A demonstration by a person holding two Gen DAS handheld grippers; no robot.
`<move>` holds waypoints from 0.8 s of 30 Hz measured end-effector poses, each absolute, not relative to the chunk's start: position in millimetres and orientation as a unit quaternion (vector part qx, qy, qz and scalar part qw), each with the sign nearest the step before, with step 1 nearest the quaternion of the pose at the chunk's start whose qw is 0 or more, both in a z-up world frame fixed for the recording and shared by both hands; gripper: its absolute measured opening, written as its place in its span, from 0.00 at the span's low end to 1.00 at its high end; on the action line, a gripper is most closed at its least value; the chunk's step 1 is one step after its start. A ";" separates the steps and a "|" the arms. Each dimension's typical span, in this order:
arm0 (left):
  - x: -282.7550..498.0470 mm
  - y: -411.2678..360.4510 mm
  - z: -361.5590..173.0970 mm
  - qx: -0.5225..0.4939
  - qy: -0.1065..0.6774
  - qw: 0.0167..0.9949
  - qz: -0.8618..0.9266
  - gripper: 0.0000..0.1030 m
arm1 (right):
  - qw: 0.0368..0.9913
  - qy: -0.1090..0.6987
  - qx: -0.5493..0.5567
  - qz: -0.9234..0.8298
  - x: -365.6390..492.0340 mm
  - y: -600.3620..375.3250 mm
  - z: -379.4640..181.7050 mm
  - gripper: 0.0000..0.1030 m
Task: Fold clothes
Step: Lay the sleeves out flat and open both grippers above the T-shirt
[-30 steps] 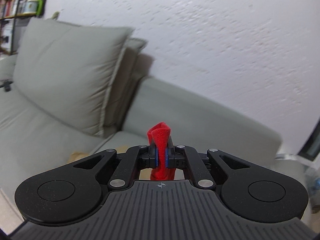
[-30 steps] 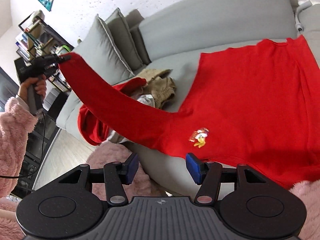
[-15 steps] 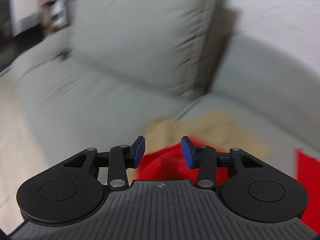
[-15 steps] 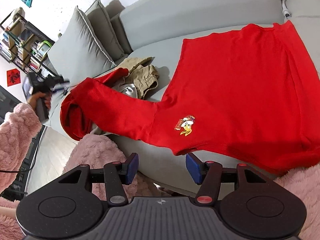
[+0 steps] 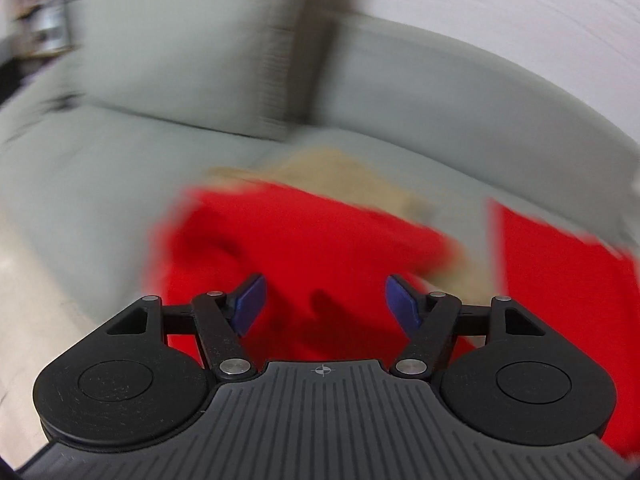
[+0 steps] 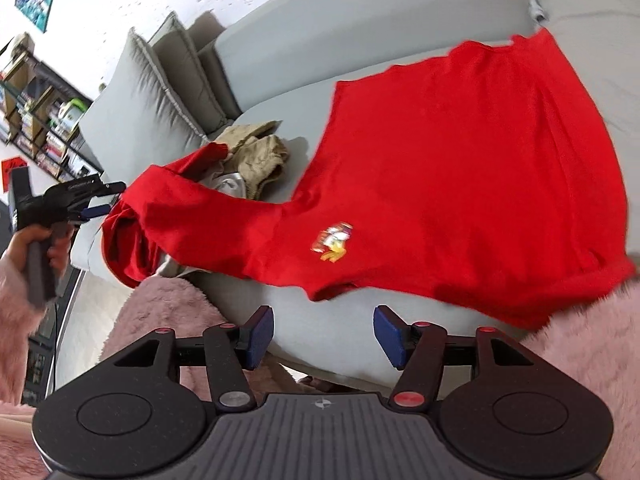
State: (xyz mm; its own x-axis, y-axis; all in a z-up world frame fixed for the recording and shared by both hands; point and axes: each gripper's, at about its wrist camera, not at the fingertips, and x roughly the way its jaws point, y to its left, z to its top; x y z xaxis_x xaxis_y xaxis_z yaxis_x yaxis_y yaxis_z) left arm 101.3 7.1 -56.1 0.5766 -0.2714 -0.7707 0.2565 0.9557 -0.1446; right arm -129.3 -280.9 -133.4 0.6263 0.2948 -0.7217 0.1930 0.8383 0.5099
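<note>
A red long-sleeved top (image 6: 460, 168) with a small duck print (image 6: 333, 237) lies spread on the grey sofa seat (image 6: 288, 116). Its sleeve (image 6: 208, 208) stretches left across a crumpled khaki garment (image 6: 256, 156) and bunches at the seat's edge. My left gripper (image 5: 324, 300) is open and empty, hovering over that bunched sleeve (image 5: 288, 240); this view is blurred. It also shows in the right wrist view, the left gripper (image 6: 96, 200) just left of the sleeve's end. My right gripper (image 6: 323, 336) is open and empty, above the sofa's front edge, short of the top's hem.
Grey cushions (image 6: 144, 92) lean against the sofa back (image 6: 360, 16). A pink fluffy rug or sleeve (image 6: 160, 312) lies below the seat edge. A bookshelf (image 6: 36, 112) stands at far left. A person's hand (image 6: 36, 248) holds the left gripper's handle.
My left gripper let go of the red sleeve and opened wide. The sleeve dropped from being held high and now lies draped over the khaki garment. The right gripper stays open.
</note>
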 end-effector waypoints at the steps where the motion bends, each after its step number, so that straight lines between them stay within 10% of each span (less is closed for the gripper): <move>1: 89.8 -13.0 -60.9 -0.004 0.443 0.879 -0.174 0.69 | 0.857 0.427 0.289 0.020 -133.4 -287.5 -134.9 0.56; 24: 46.6 -242.0 -190.6 0.137 0.490 0.817 -0.273 0.67 | 0.867 0.396 0.282 -0.111 -124.7 -397.6 -162.9 0.55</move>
